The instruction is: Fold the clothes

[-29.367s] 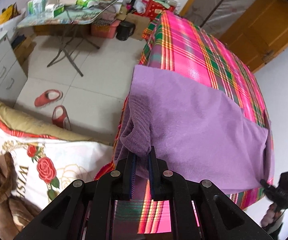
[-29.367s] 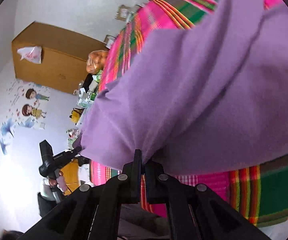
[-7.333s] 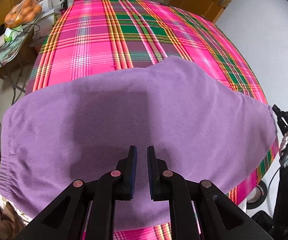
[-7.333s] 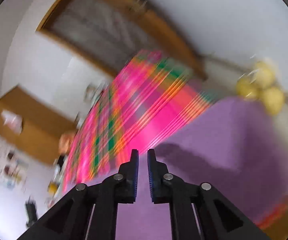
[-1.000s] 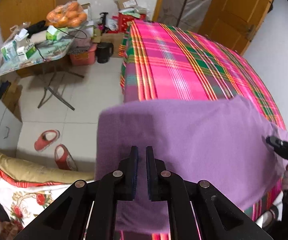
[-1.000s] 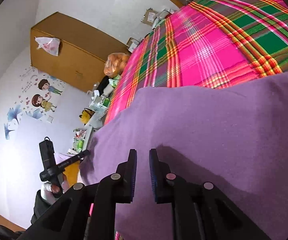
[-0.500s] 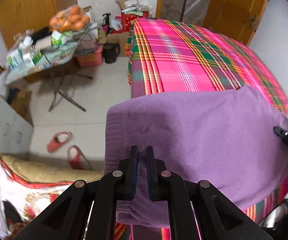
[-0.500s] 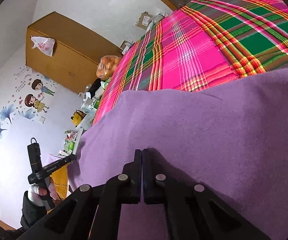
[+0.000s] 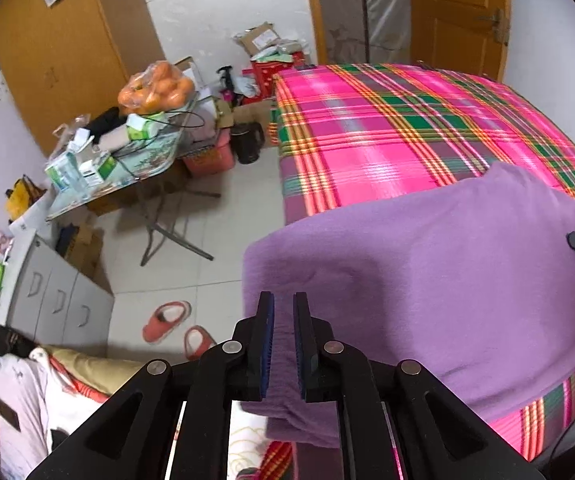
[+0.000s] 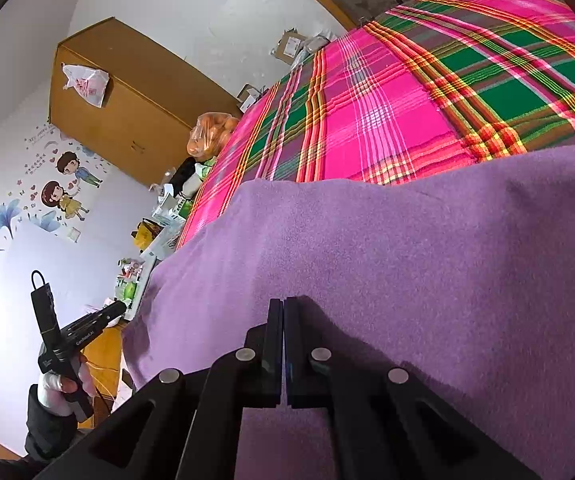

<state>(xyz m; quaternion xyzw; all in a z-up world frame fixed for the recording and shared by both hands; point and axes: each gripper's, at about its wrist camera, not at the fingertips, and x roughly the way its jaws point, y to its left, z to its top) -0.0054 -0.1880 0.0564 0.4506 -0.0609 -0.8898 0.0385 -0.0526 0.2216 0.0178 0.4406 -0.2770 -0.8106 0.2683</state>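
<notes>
Slippers (image 9: 175, 326) on tiled floor, left | left gripper (image 9: 283, 312) clamped on hanging near edge of purple garment (image 9: 427, 272) | garment draped across pink plaid bed (image 9: 399, 136), near end | right gripper (image 10: 283, 312) pinched closed on garment's opposite edge

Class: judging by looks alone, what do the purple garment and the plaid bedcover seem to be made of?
Purple garment: probably fleece or brushed knit, matte with a fuzzy nap. Plaid bedcover: probably a smooth woven cloth; crisp coloured stripes and a slight sheen where light falls.
</notes>
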